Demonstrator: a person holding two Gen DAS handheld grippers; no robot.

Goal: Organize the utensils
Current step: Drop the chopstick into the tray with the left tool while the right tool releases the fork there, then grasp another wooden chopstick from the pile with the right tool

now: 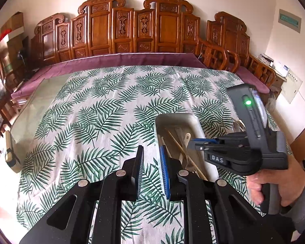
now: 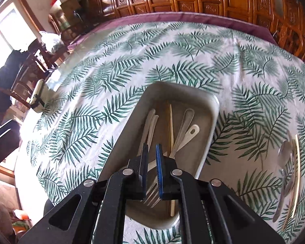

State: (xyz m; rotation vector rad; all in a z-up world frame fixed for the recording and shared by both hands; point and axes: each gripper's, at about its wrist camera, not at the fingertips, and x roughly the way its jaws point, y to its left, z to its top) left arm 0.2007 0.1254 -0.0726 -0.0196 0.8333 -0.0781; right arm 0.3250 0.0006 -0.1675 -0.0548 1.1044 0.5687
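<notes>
- While the right gripper (image 2: 151,158) hangs over the grey tray (image 2: 210,109), its two fingers stand a little apart and nothing is between them; through the narrow gap I see the tines of a metal fork (image 2: 152,195) that lies in the tray below.
- Inside the tray lie two white plastic handles (image 2: 151,122) at 11 o'clock from the fingertips, a bamboo chopstick (image 2: 170,126) at about 1 o'clock, and a metal spoon handle (image 2: 186,120) together with a white handle with a hole (image 2: 193,131) at 2 o'clock.
- Outside the tray, at 3 o'clock near the right edge of the right wrist view, a metal spoon (image 2: 285,152) and a pale chopstick (image 2: 297,162) rest on the leaf-print tablecloth (image 2: 111,71), close beside each other.
- From the left wrist view, the left gripper (image 1: 151,162) is spread open and holds nothing; it hovers over the tablecloth, just beside the left rim of the tray (image 1: 158,126).
- At 2 o'clock from it the right gripper (image 1: 193,143) points into the tray from the right side, and the person's right hand (image 1: 274,187) grips its handle.
- Behind the table, at 12 o'clock, a carved wooden bench (image 1: 132,28) with a purple cushion (image 1: 111,61) stands along the wall.
</notes>
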